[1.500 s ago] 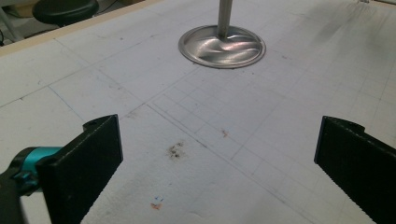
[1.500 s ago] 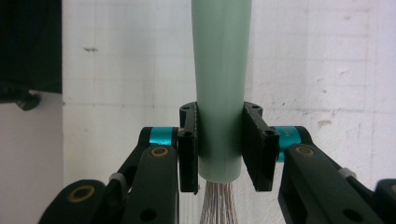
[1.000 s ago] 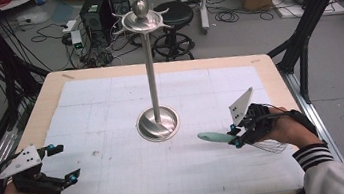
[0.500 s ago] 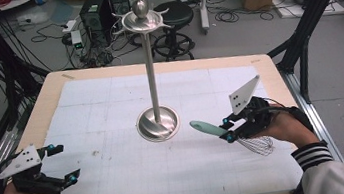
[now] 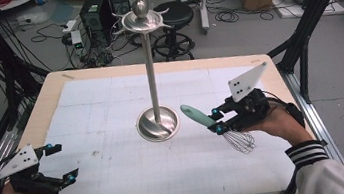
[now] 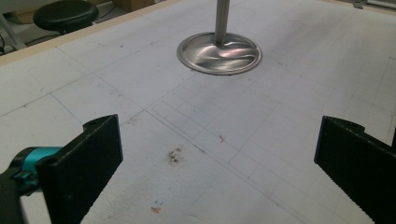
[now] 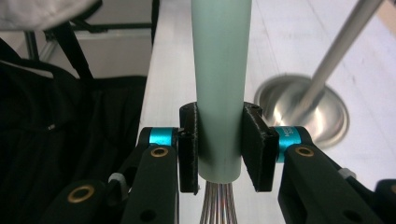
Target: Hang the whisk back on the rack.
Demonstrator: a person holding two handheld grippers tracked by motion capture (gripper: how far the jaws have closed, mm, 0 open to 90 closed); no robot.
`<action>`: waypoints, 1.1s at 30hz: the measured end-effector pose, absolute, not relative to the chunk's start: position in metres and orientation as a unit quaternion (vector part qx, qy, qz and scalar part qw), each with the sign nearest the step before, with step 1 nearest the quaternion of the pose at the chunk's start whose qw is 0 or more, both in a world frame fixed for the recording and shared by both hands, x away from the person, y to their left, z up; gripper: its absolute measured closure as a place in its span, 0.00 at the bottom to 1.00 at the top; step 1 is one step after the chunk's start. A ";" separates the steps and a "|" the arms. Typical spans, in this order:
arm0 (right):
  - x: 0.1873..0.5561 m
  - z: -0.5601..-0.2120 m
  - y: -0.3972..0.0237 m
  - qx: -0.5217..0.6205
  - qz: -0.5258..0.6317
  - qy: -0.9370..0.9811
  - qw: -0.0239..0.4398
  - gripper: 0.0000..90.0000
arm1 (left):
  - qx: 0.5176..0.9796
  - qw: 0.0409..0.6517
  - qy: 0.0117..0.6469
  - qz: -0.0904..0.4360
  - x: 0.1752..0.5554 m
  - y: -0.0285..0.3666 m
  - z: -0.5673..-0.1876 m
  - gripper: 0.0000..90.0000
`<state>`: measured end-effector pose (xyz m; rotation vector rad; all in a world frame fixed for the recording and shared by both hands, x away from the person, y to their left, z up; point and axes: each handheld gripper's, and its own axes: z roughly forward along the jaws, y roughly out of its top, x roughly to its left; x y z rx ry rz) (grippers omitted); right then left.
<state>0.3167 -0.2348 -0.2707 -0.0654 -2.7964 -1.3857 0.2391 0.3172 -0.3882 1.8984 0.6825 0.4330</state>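
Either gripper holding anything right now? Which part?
The right gripper is shut on the whisk, clamping the pale green handle at its lower end, just above the wires. The left gripper is open and holds nothing.

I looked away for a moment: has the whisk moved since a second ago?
Yes. The whisk, clamped in the right gripper, has risen and edged toward the stand.

The whisk (image 5: 214, 124) has a pale green handle and a bulb of thin steel wires; it hangs above the white table mat, clamped near the base of the handle; the handle tip points toward the steel stand's round base, the wire bulb trailing back under the hand.
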 end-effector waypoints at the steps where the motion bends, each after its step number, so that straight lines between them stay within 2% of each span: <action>1: 0.317 -0.268 -0.232 -0.015 -0.451 -0.892 0.010 0.78 | 0.790 0.513 0.283 0.180 0.239 0.318 -0.388 0.02; 18: 0.331 -0.235 -0.206 -0.026 -0.533 -0.846 0.018 0.78 | 0.791 0.520 0.275 0.171 0.239 0.318 -0.387 0.02; 33: 0.345 -0.212 -0.186 -0.027 -0.565 -0.825 0.003 0.78 | 0.791 0.520 0.274 0.171 0.240 0.317 -0.387 0.02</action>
